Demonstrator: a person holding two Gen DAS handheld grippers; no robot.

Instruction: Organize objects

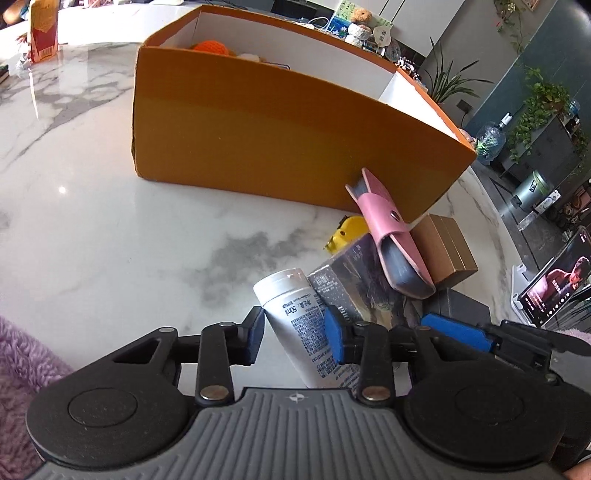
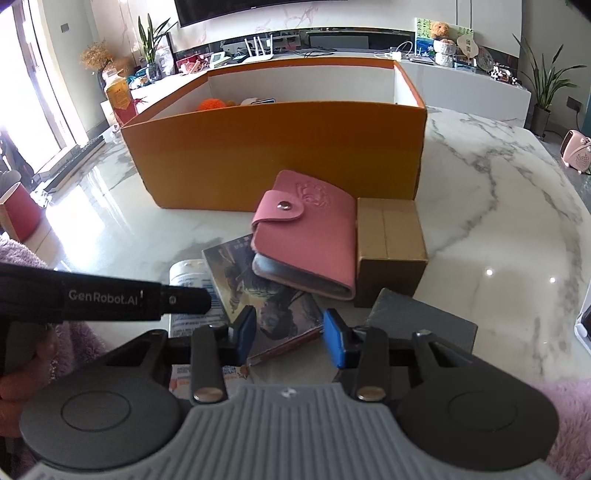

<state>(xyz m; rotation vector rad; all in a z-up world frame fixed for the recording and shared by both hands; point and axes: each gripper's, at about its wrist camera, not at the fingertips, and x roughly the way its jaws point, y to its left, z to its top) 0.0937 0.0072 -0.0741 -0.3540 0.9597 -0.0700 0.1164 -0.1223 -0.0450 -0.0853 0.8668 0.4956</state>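
An open orange box (image 1: pixel 280 136) stands on the marble table; it also shows in the right wrist view (image 2: pixel 280 147) with an orange knitted thing (image 2: pixel 210 104) inside. My left gripper (image 1: pixel 295 338) is shut on a white tube (image 1: pixel 299 321), its blue pads touching both sides. A pink wallet (image 2: pixel 310 240) lies on a dark illustrated box (image 2: pixel 266 295), next to a brown carton (image 2: pixel 391 243). My right gripper (image 2: pixel 288 332) is open around the near corner of the illustrated box, pads apart from it. The wallet (image 1: pixel 388 236) also shows in the left wrist view.
A yellow object (image 1: pixel 345 232) lies by the orange box. A grey box (image 2: pixel 417 317) sits under my right gripper's right finger. A phone on a stand (image 1: pixel 554 284) plays video at the table's right edge. A red-yellow carton (image 1: pixel 42 29) stands far left.
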